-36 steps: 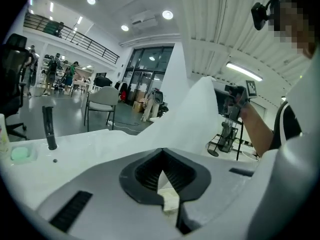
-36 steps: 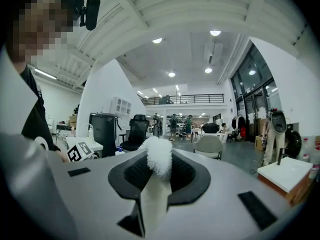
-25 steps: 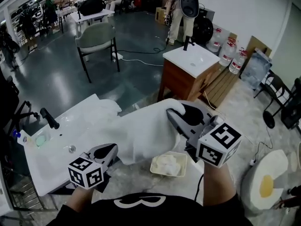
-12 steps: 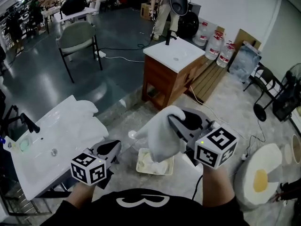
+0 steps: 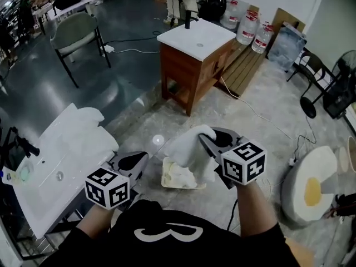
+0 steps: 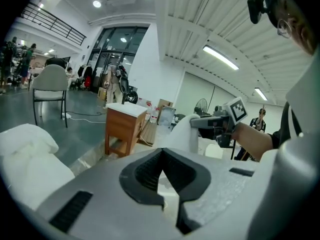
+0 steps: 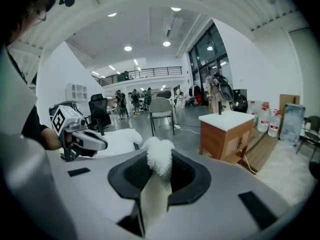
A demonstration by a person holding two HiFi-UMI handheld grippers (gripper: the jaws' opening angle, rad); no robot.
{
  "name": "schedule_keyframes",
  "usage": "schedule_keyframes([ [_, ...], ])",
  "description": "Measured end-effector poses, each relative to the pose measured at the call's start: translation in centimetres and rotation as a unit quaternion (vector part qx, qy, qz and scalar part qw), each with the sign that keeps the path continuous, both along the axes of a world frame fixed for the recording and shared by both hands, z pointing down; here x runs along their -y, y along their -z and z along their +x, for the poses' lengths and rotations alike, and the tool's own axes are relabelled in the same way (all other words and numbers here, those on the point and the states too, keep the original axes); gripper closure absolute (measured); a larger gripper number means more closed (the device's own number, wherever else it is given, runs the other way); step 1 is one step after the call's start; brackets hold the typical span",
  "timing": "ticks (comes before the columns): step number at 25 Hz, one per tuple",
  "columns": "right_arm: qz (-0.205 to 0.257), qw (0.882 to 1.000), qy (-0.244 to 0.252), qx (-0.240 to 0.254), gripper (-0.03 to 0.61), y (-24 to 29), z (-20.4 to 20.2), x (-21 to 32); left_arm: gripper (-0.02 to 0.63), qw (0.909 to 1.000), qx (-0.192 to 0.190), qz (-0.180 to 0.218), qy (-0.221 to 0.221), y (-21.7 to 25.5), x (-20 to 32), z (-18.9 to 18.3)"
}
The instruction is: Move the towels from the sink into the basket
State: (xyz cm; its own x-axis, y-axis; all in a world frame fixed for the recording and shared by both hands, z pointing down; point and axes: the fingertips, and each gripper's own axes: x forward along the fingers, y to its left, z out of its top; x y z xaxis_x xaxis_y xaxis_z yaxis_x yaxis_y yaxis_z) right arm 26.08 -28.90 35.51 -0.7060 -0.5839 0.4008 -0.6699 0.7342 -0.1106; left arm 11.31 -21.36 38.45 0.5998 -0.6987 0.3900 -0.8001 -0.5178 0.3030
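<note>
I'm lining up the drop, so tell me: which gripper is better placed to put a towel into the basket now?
Right. The right gripper is clamped on a white towel that hangs just above the basket. The left gripper is shut on nothing, off beside the sink.

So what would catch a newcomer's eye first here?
Probably the white towel pinched in the right gripper, which seems to hang just above the basket on the floor; the basket has white cloth in it. Next, the white sink at the left, with more towels heaped on it, and the empty left gripper beside it.
</note>
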Motion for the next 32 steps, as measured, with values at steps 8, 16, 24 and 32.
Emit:
schedule_keyframes([
  [8, -0.117, 0.991, -0.063, -0.017, 0.5, -13.9, 0.6, 0.6, 0.607, 0.9987, -0.011, -0.05, -0.005, -6.1, 1.5, -0.7],
  [16, -0.17, 0.979, -0.092, -0.064, 0.499, -25.8, 0.5, 1.8, 0.607, 0.9953, -0.015, -0.094, -0.017, -12.4, 2.2, 0.0],
  [24, -0.22, 0.957, -0.059, -0.177, 0.499, -39.6, 0.7, 1.8, 0.607, 0.9885, 0.006, -0.151, -0.012, -22.4, 2.2, -0.9],
  [32, -0.245, 0.939, -0.01, -0.242, 0.499, -47.6, -0.1, 2.1, 0.607, 0.98, 0.047, -0.185, -0.055, -29.3, 1.7, -1.5],
])
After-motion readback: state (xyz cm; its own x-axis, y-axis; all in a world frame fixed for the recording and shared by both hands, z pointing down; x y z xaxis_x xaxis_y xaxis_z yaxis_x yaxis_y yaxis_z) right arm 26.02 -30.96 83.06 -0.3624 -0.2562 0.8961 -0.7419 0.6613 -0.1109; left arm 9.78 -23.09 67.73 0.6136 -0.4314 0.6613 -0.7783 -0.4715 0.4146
